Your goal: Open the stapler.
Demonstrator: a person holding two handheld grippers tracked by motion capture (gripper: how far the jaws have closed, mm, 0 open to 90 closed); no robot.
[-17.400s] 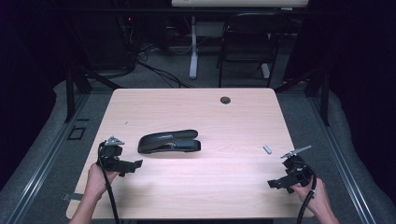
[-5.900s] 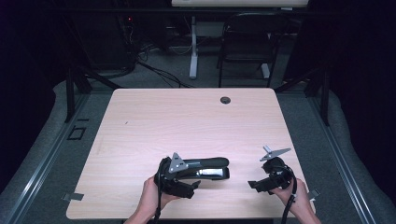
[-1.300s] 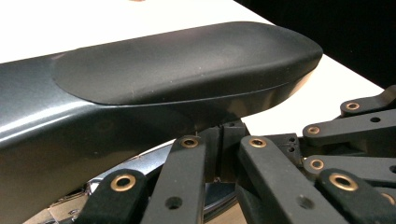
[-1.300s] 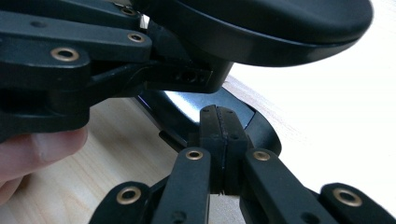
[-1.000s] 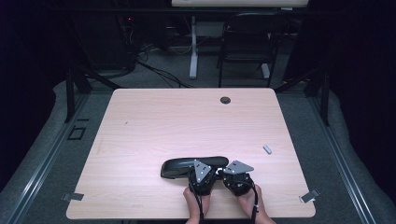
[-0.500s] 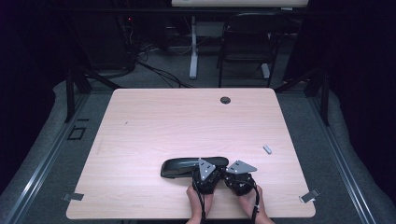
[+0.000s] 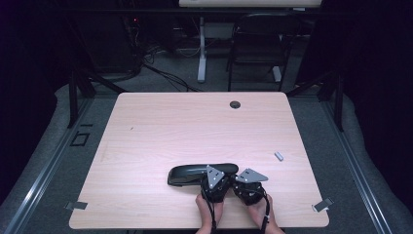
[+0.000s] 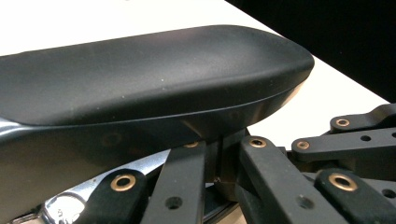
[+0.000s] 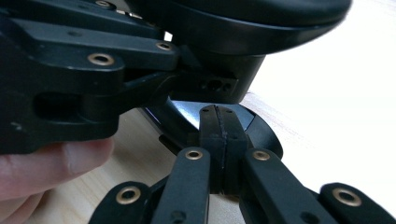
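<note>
From above, a black stapler [image 7: 199,174] lies near the front edge of the desk [image 7: 146,131], with the left tool [image 7: 214,179] and the right tool [image 7: 247,181] side by side at its right end; their jaws are hidden there beneath the grey plates. The left gripper view brings the stapler's rounded top and chrome underside up close, and this tool's jaws look closed against its end, though I cannot tell for certain. The right gripper view shows its own jaws pressed together, tips at the stapler's base. A small grey piece [image 7: 278,156] lies well apart to the right.
</note>
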